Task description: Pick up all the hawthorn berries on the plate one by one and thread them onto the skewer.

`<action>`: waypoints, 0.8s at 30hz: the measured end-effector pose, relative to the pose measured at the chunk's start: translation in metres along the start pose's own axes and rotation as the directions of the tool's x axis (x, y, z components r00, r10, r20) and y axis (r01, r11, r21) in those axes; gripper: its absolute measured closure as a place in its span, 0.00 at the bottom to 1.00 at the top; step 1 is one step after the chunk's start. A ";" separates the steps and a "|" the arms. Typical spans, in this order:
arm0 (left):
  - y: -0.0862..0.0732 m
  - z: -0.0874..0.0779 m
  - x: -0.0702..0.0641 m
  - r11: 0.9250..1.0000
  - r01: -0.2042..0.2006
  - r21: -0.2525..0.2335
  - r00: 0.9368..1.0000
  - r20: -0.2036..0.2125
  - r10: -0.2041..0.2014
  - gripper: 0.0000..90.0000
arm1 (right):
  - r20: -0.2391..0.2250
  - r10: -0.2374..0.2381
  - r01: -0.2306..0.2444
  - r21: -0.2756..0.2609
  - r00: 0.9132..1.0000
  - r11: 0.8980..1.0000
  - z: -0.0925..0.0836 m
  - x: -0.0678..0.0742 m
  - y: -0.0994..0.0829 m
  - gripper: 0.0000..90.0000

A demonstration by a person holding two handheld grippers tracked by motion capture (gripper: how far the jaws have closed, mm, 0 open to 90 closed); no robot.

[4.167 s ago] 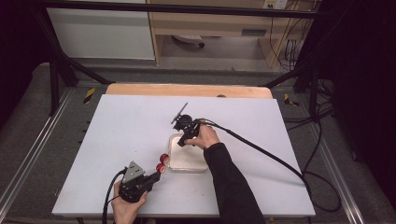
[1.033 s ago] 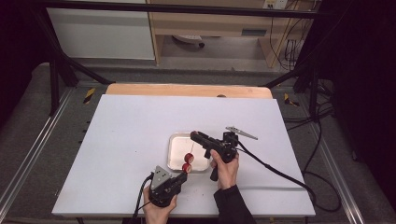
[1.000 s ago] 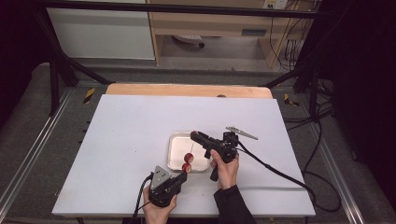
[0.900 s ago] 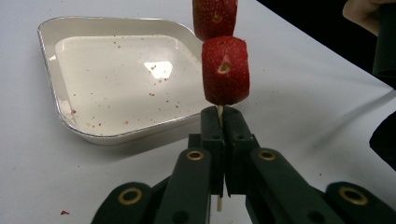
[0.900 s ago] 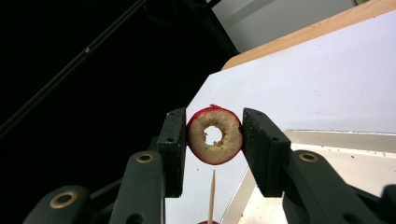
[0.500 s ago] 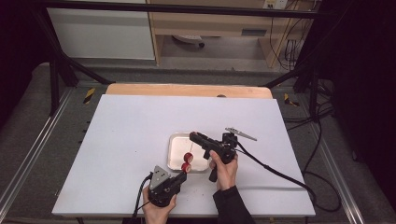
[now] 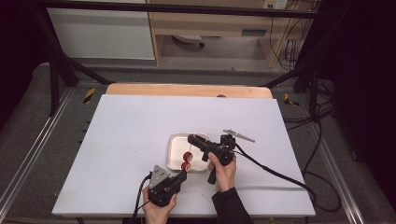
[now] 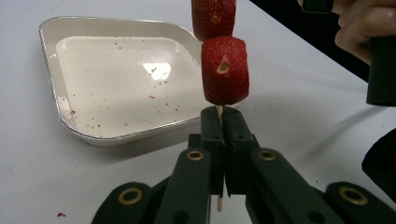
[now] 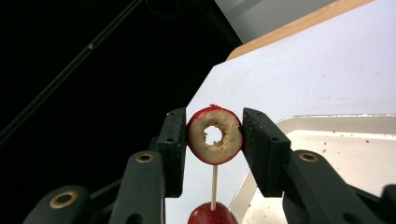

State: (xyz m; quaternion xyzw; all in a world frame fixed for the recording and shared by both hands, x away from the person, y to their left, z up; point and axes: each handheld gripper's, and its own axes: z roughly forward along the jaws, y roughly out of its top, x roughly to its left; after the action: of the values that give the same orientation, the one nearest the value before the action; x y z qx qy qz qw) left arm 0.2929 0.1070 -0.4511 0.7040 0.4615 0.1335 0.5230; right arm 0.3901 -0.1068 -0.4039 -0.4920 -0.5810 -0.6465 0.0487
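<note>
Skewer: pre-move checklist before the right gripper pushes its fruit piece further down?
1. Left gripper jaws shut on the skewer: ok, stick clamped between them.
2. Right gripper jaws shut on the top fruit ring: ok, pads press both sides.
3. Ring threaded on the stick: ok, in the right gripper view the stick leaves it below toward the lower fruit piece.
4. Skewer straight, not bent: cannot tell.
5. Tray under the work: ok, skewer hangs over its near right edge in the high view.
6. Skewer tip past the ring: cannot tell, hidden.
</note>
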 end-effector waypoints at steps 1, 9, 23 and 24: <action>0.000 0.000 0.000 1.000 0.002 0.002 1.000 0.000 -0.002 0.98 | 0.002 -0.001 0.001 0.001 1.000 1.000 0.000 0.000 -0.001 0.69; 0.005 0.000 0.003 1.000 0.011 -0.011 1.000 -0.008 -0.011 0.98 | 0.001 -0.014 0.014 0.034 1.000 0.999 0.002 0.000 -0.009 0.69; 0.006 0.002 0.009 1.000 0.003 0.016 1.000 -0.010 -0.002 0.98 | 0.036 -0.120 0.116 0.084 0.992 0.990 -0.004 0.001 -0.005 0.49; 0.007 0.001 0.010 1.000 -0.005 0.016 1.000 -0.011 0.005 0.98 | 0.042 -0.133 0.128 0.099 0.990 0.987 -0.006 0.002 -0.003 0.44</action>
State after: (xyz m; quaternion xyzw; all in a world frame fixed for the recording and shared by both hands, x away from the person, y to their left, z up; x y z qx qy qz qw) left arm 0.3027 0.1141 -0.4490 0.7087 0.4637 0.1350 0.5143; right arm 0.3836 -0.1098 -0.4038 -0.4656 -0.6433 -0.6076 0.0154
